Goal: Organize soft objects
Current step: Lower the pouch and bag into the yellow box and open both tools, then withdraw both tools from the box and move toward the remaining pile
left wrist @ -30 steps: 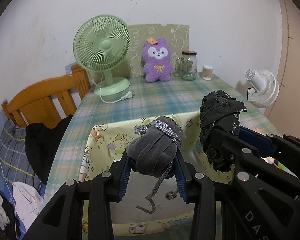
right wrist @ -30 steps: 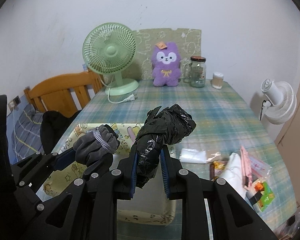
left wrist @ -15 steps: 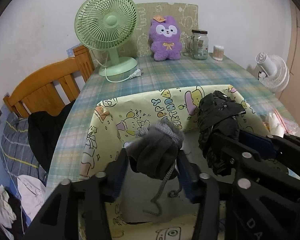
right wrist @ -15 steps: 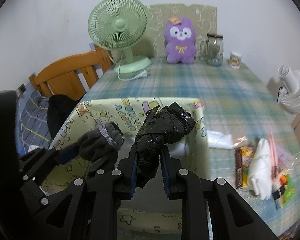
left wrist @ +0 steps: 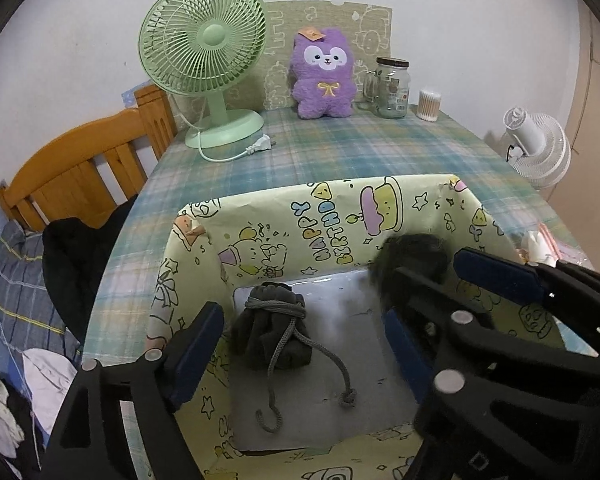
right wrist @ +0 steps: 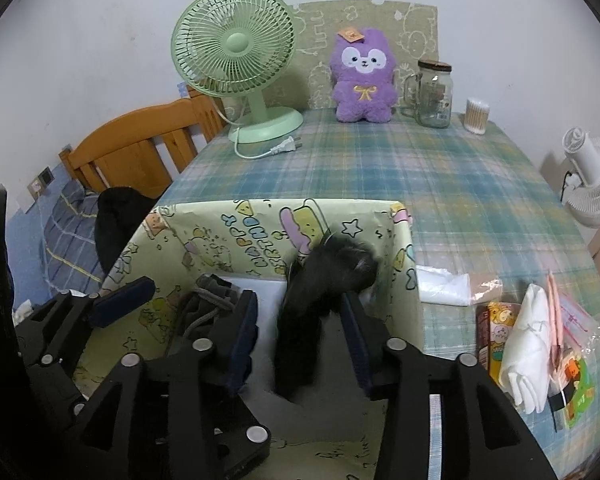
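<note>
Grey pouch (left wrist: 274,330) now lies on the box (left wrist: 332,216) floor between our left tool's (left wrist: 304,344) just-opened jaws; black bag (right wrist: 320,300) drops blurred, freed by the opening right tool (right wrist: 300,328). Both deposited.

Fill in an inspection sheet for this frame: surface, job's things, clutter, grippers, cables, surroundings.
Surface: plaid tablecloth over the table.
Job's things: grey drawstring pouch lies on the floor of the cartoon-print box; black plastic bundle, blurred, between the right jaws over the box.
Clutter: purple plush, glass jar, cotton swabs, snack packets.
Grippers: left gripper open above the pouch; right gripper, jaws just opening, pads clear of the bundle.
Cables: green fan unplugged, plug on the cloth.
Surroundings: wooden chair, white fan.
</note>
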The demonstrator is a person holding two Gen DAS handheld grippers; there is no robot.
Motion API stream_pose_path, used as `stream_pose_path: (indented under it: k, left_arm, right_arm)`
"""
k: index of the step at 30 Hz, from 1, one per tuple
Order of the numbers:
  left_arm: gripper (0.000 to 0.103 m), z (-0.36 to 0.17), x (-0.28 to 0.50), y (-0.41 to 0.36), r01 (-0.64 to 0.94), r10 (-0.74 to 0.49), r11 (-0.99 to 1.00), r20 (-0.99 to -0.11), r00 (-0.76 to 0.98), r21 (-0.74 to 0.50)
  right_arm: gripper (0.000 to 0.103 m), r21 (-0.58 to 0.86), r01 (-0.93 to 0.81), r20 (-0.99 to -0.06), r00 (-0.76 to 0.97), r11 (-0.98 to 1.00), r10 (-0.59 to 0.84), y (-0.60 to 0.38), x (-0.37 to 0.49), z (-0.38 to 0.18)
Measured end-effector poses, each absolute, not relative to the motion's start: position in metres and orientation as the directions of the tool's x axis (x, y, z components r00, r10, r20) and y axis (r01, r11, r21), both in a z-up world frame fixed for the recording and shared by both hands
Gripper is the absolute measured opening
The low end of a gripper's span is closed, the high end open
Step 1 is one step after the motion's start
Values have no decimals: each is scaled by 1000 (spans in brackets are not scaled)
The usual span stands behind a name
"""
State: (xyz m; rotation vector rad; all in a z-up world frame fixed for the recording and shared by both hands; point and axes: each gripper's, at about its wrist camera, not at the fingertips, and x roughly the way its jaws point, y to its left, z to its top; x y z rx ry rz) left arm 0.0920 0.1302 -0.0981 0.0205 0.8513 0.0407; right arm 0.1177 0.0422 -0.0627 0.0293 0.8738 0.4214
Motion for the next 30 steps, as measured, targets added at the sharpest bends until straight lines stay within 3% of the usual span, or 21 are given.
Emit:
stream_pose_path:
  k: [6, 14, 19, 30]
  left_arm:
    - [90, -93, 88, 130, -31, 47, 999, -748, 662, 35]
    - [91, -84, 80, 126, -28, 43, 999, -733, 678, 33]
    - [93, -73, 71, 123, -26, 41, 999, -708, 705, 31]
    - [98, -52, 59, 113, -34, 55, 998, -659, 750, 45]
  right_arm:
    - [69, 180, -349, -731, 578, 920, 362, 43, 115, -58]
    - [72, 171, -345, -722, 593, 923, 356, 37, 108, -47]
    - [82, 165, -344, -698, 622, 924, 356, 32, 101, -35]
    - [90, 144, -326, -656, 676, 934, 337, 19, 90, -11]
